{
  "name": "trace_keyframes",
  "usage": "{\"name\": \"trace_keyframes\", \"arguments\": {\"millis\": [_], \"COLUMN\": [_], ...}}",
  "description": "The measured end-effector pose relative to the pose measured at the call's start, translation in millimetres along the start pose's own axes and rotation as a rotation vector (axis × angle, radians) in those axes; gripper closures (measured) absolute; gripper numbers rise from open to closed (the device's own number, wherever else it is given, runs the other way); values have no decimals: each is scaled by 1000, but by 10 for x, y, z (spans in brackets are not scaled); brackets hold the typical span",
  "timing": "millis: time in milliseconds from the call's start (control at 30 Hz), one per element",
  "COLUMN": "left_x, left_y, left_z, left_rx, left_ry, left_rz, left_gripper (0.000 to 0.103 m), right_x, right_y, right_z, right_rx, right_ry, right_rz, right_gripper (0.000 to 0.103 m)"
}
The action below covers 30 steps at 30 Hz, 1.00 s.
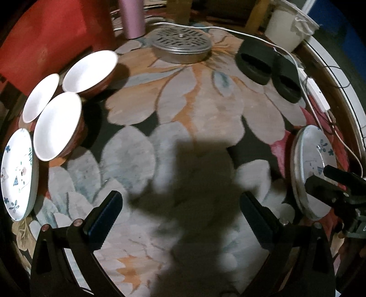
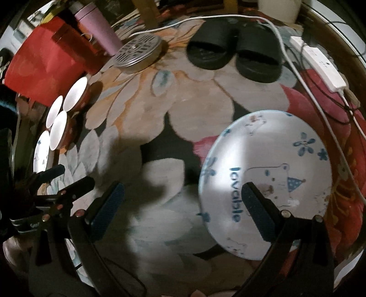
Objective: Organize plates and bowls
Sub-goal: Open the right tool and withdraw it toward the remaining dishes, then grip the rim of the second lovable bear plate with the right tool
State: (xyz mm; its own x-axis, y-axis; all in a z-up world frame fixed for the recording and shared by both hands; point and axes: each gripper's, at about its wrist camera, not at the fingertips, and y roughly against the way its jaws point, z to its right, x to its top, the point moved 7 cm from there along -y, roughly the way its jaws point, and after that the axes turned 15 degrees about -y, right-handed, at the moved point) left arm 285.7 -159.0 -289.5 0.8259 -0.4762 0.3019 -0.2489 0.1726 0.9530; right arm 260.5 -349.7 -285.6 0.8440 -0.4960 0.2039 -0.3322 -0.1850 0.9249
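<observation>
Three white bowls with red-brown outsides (image 1: 58, 129) (image 1: 90, 70) (image 1: 41, 100) stand in a cluster at the left on the flowered rug. A white "lovable" plate (image 1: 18, 173) lies beside them at the far left. A second "lovable" plate (image 2: 267, 180) lies at the right; it also shows in the left wrist view (image 1: 313, 164). My left gripper (image 1: 180, 219) is open and empty above the rug's middle. My right gripper (image 2: 183, 212) is open and empty, its right finger (image 2: 258, 210) over the plate's near part.
A round perforated metal lid (image 1: 181, 44), a pair of black slippers (image 2: 233, 56), a white power strip (image 2: 322, 66) with its cables, a pink bottle (image 1: 132, 18) and a red bag (image 2: 43, 66) stand around the rug's far side.
</observation>
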Motion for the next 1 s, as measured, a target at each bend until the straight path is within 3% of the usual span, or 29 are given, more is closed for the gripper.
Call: {"name": "trace_keyframes", "arguments": {"millis": [400, 700, 1000], "left_x": [-267, -644, -1104], "left_y": [133, 322, 556], "left_z": [-691, -1417, -2137], "left_rx": [52, 109, 192], "left_ry": [101, 240, 337], "left_rz": [32, 54, 71], "left_gripper": [1, 1, 1], "right_x": [-131, -338, -802], "right_y": [-236, -449, -726], "right_z": [-619, -1332, -2247], "right_rx": [33, 86, 167], "right_ry": [109, 230, 376], "right_rz": [-47, -93, -181], "right_gripper": [0, 0, 0]}}
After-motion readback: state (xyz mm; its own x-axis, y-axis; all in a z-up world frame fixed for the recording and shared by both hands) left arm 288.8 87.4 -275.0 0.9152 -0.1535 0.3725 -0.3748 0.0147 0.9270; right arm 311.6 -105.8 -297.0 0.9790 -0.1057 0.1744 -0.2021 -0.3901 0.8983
